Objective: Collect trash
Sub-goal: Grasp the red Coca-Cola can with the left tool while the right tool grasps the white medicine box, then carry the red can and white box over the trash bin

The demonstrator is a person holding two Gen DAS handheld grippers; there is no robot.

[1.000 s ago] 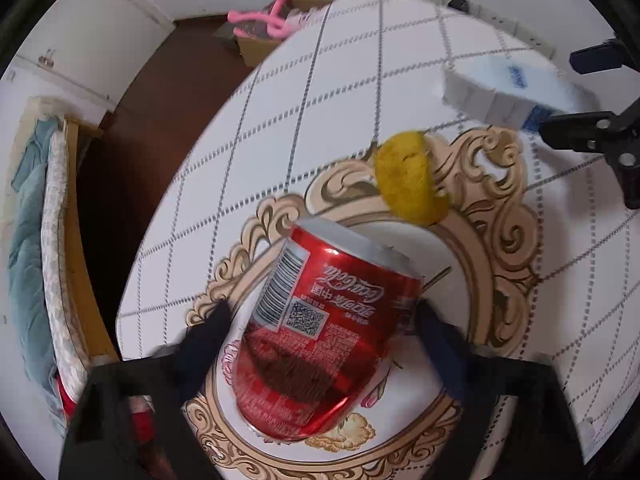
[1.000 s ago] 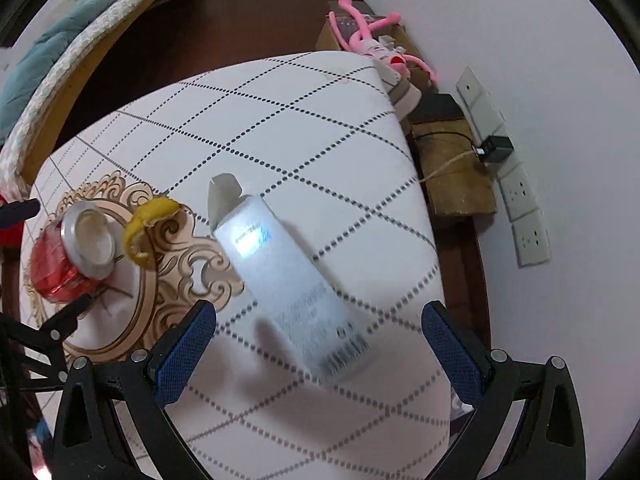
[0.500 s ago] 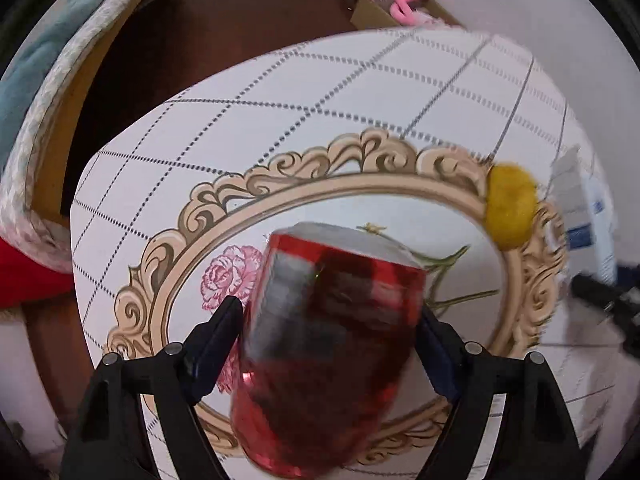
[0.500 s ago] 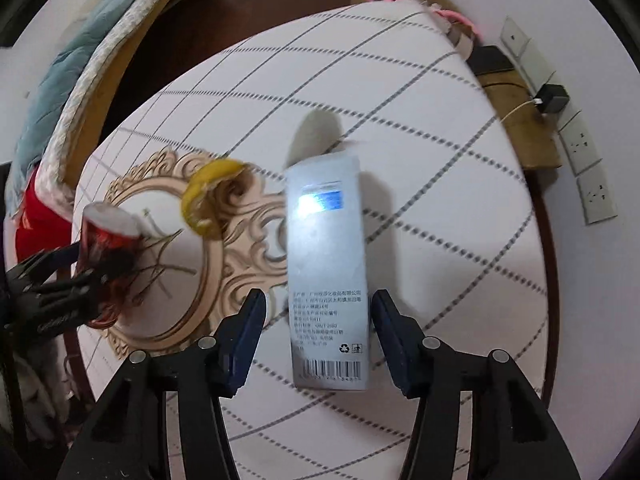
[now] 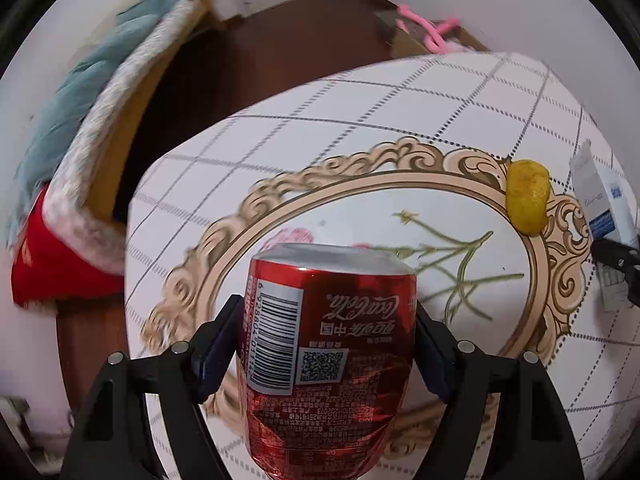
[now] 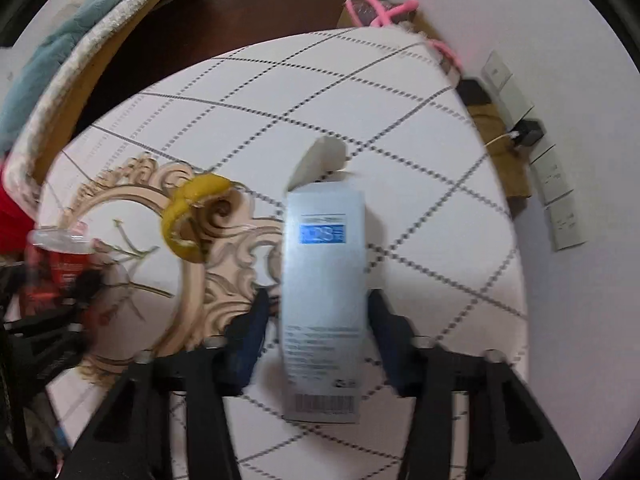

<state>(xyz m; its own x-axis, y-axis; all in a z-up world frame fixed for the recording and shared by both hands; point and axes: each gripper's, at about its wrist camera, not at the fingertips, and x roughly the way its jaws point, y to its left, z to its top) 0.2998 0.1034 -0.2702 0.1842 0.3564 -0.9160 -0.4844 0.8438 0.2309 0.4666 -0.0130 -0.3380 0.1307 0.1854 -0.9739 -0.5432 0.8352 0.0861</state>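
My left gripper [image 5: 326, 344] is shut on a red Coca-Cola can [image 5: 328, 360], holding it over the round table [image 5: 360, 120]; the can also shows at the left in the right wrist view [image 6: 56, 264]. My right gripper [image 6: 316, 316] has closed around a white box with a blue label [image 6: 324, 292], with its fingers at the box's two sides; the box also shows at the right edge in the left wrist view [image 5: 600, 200]. A yellow peel [image 5: 526, 196] lies on the table's ornate gold frame pattern, between can and box [image 6: 188, 216].
A bed with blue and grey bedding [image 5: 100, 92] and a red cloth [image 5: 52, 264] lie left of the table. A cardboard box with a pink toy [image 6: 380, 12] stands beyond the table's far edge. Wall sockets and a charger [image 6: 528, 132] are on the right.
My right gripper has closed from wide open onto the white box, which now lines up between the fingers. My left gripper has swung left with the can in it.
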